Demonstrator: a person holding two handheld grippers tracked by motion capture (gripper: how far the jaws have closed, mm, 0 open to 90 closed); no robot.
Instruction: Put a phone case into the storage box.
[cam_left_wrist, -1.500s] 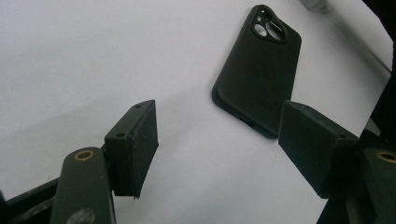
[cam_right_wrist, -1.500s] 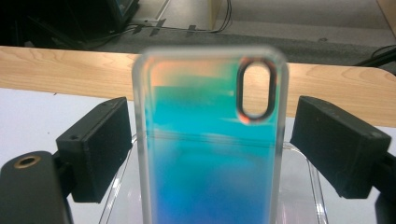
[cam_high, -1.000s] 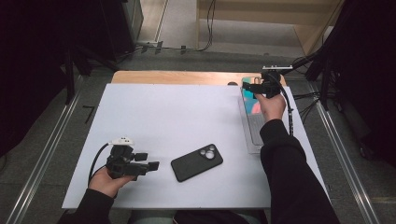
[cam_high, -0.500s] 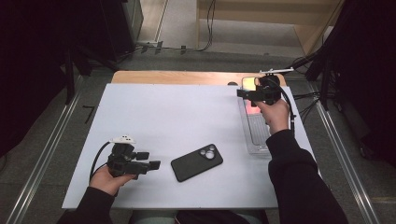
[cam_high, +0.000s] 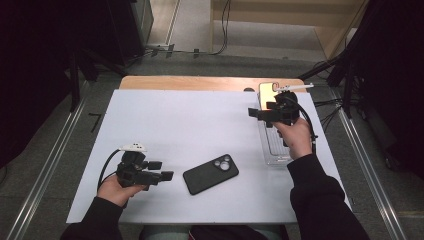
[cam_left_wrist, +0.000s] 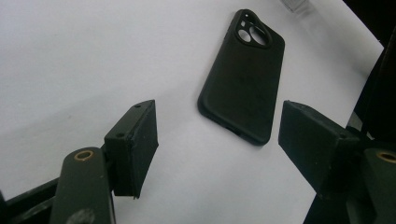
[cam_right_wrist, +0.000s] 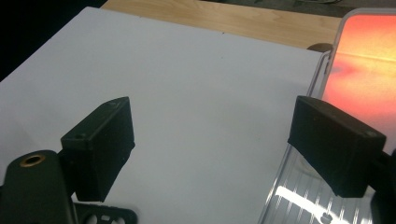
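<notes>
A black phone case lies camera-cutout up on the white sheet, near the front middle. My left gripper rests to its left, open, pointing at the case, which lies just beyond the open jaws. A phone with a lit orange screen lies at the far end of a clear tray on the right. My right gripper hovers over the tray's left side, open; its jaws have just been closing a little with nothing between them. In the right gripper view the phone sits beyond the right jaw.
The white sheet covers most of the table, with a wooden strip along the far edge. The clear tray has a ribbed bottom. Cables and dark stands lie on the floor past the table.
My right gripper has drawn back from the tray's far end toward the person, a little left and up, uncovering the phone's lit screen. The left gripper and case have stayed put.
</notes>
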